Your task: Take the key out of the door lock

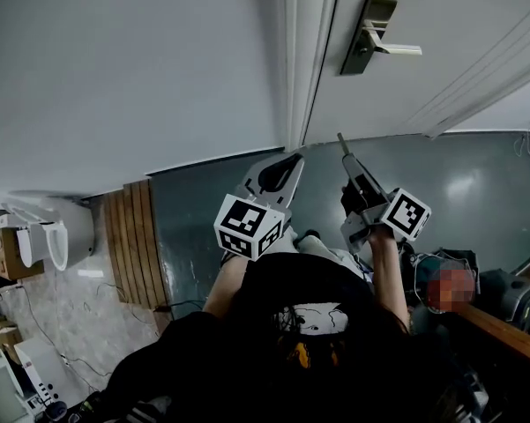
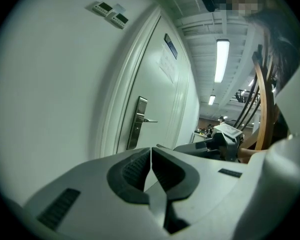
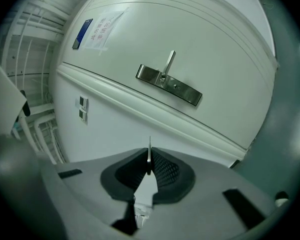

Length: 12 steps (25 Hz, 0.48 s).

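A white door (image 1: 441, 69) carries a metal lock plate (image 1: 368, 29) with a lever handle (image 1: 399, 50); I see no key in it. My right gripper (image 1: 349, 162) hangs well short of the door, shut on a thin metal key (image 3: 149, 153) that stands edge-on between its pads and pokes out past the tips (image 1: 341, 141). The lock plate (image 3: 168, 84) lies ahead of it in the right gripper view. My left gripper (image 1: 288, 166) floats beside it near the door frame, shut with nothing between its jaws (image 2: 150, 151). From there the lock plate (image 2: 138, 121) is further off.
A white wall (image 1: 132, 69) flanks the door on the left, with small control panels (image 2: 110, 11) on it. Wooden slats (image 1: 137, 241) lie on the grey floor. A notice (image 3: 102, 29) is stuck on the door. Bags and gear (image 1: 507, 293) sit at the right.
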Available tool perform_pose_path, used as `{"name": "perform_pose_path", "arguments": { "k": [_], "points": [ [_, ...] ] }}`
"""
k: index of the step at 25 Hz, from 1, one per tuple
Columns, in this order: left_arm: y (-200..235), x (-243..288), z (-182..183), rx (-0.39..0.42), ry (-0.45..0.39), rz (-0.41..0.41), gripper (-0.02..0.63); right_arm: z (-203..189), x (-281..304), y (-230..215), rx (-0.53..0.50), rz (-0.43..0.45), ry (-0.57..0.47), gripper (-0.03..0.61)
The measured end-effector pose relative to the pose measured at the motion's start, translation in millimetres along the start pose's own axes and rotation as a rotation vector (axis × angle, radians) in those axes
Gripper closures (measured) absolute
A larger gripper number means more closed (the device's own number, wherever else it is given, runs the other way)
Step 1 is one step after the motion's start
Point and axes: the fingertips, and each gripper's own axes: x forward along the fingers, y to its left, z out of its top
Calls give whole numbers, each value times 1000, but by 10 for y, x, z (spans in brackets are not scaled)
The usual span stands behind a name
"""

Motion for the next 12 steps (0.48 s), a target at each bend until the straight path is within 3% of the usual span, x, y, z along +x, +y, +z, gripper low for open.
{"name": "perform_pose_path", "arguments": {
  "k": [12],
  "points": [
    [-524, -67, -58, 14, -44, 73, 600, 62, -433, -50, -42, 49, 65, 558]
  ]
}}
